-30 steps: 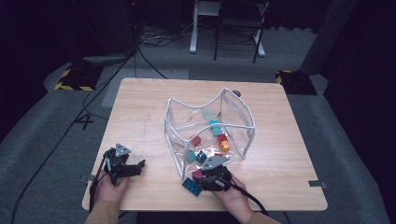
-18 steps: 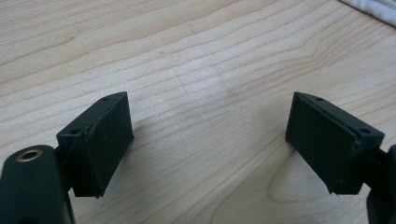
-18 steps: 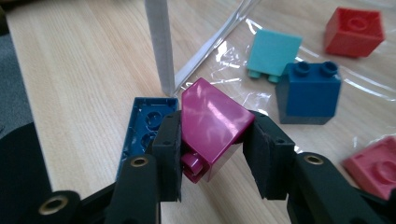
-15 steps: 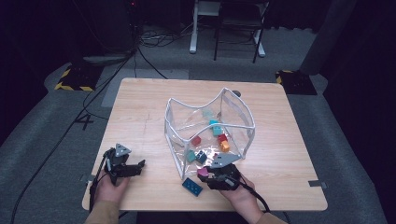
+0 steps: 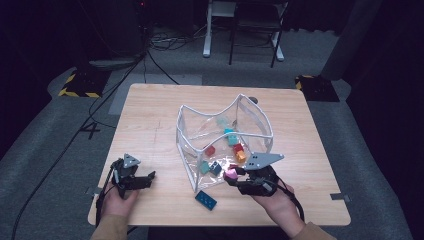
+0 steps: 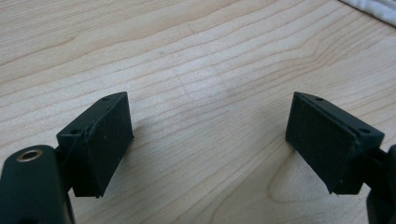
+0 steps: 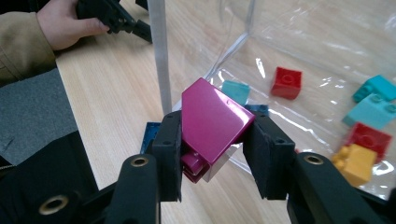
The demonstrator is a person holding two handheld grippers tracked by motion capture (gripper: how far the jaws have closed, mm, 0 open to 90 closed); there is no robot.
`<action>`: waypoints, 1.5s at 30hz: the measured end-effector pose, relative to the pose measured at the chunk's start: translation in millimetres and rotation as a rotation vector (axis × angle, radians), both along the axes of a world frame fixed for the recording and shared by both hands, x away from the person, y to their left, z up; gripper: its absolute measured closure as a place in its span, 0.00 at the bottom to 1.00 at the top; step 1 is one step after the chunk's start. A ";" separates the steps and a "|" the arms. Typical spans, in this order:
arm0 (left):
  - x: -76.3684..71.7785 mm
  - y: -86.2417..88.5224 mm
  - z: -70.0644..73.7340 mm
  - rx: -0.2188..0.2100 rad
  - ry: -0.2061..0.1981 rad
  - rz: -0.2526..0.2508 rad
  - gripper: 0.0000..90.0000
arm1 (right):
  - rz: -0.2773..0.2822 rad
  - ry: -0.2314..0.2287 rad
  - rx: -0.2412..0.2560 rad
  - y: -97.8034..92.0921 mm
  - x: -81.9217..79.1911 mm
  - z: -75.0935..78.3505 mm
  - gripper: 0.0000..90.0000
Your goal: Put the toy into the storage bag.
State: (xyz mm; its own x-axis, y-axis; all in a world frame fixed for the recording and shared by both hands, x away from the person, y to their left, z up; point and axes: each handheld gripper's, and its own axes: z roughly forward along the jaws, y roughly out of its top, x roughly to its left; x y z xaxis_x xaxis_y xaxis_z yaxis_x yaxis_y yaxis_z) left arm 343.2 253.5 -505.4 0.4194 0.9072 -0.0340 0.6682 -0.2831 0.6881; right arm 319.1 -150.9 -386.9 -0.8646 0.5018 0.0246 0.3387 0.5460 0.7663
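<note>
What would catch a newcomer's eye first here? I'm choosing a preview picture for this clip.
The magenta brick clamped between the right gripper's jaws stands out, held near the table's front edge. Just behind it is the clear bag, standing open with red, teal and yellow bricks inside. A blue brick lies alone on the wood in front of the bag, and the left gripper waits open at the left.

I see a magenta brick (image 7: 212, 123) between the black pads of my right tool (image 7: 212, 154). My left tool (image 6: 210, 140) is black too, over a pale, wood-grained table (image 5: 150, 115). The clear plastic bag (image 5: 225, 135) has white edging. Inside lie red (image 7: 287, 82), teal (image 7: 373, 109) and yellow (image 7: 357, 163) bricks. A dark blue brick (image 5: 206, 199) lies near the table's near edge.
</note>
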 end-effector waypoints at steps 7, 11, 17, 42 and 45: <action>0.0 0.0 0.0 0.000 0.000 0.000 0.17 | -0.009 -0.010 0.028 -10.4 2.6 23.8 0.66; 0.1 0.0 0.0 0.000 0.000 0.000 0.17 | -0.011 -0.016 0.041 -17.0 6.1 42.2 0.66; 0.1 0.0 0.0 0.000 0.000 0.000 0.17 | -0.021 -0.016 0.054 -23.0 14.3 60.7 0.66; 0.5 0.3 0.1 0.002 0.001 0.003 0.17 | -0.144 -0.030 0.021 -35.2 96.2 111.4 0.66; 0.4 0.4 0.2 0.003 0.001 0.003 0.17 | -0.170 -0.023 0.021 -37.0 107.4 112.8 0.66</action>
